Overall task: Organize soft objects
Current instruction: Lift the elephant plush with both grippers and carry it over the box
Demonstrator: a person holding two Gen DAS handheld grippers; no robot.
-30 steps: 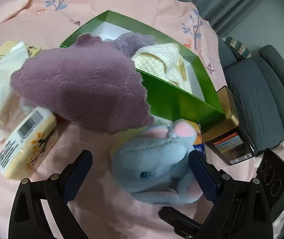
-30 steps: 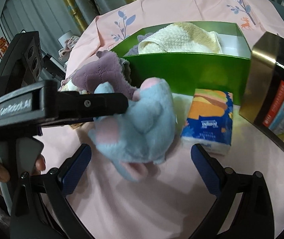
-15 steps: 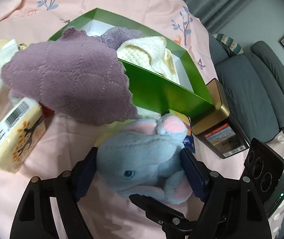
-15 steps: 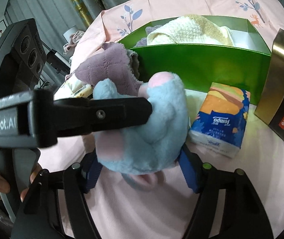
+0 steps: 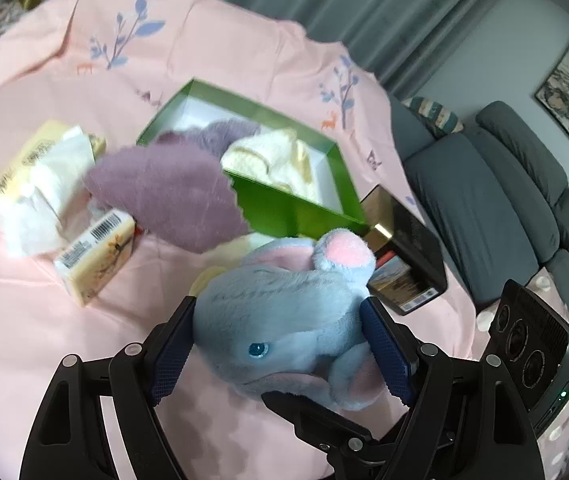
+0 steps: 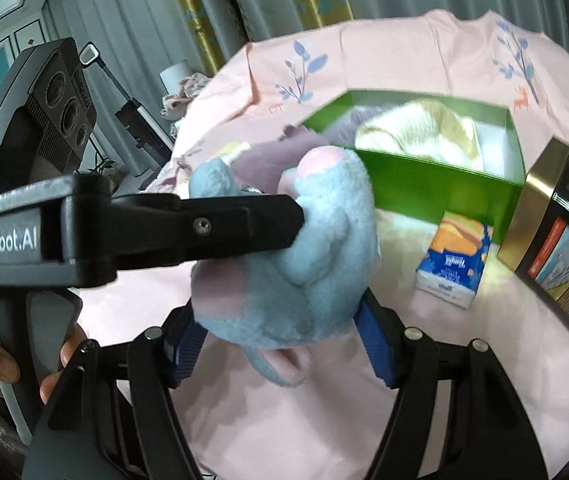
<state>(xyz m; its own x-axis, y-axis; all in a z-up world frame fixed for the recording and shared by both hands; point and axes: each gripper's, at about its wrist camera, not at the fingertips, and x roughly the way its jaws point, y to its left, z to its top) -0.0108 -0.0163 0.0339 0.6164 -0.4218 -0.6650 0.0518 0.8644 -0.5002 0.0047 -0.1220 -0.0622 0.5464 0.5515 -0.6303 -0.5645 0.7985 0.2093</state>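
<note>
A blue plush elephant (image 5: 284,312) with pink ears is gripped from two sides. My left gripper (image 5: 280,348) is shut on its body, and my right gripper (image 6: 280,332) is shut on it from the other side (image 6: 284,256). Both hold it lifted above the pink cloth. A green box (image 5: 284,208) behind holds a cream towel (image 5: 272,160) and a purple item. A purple cloth (image 5: 168,196) hangs over the box's near left corner. The left gripper's finger (image 6: 204,232) crosses the right wrist view.
Yellow tissue packs (image 5: 92,252) and loose white tissue (image 5: 44,184) lie at left. A gold-and-black tin (image 5: 404,256) stands right of the box, with a blue tissue pack (image 6: 456,264) beside it. A grey sofa (image 5: 504,208) is at right.
Both grippers have closed on the elephant and lifted it off the cloth. The view has pulled up and back from the box.
</note>
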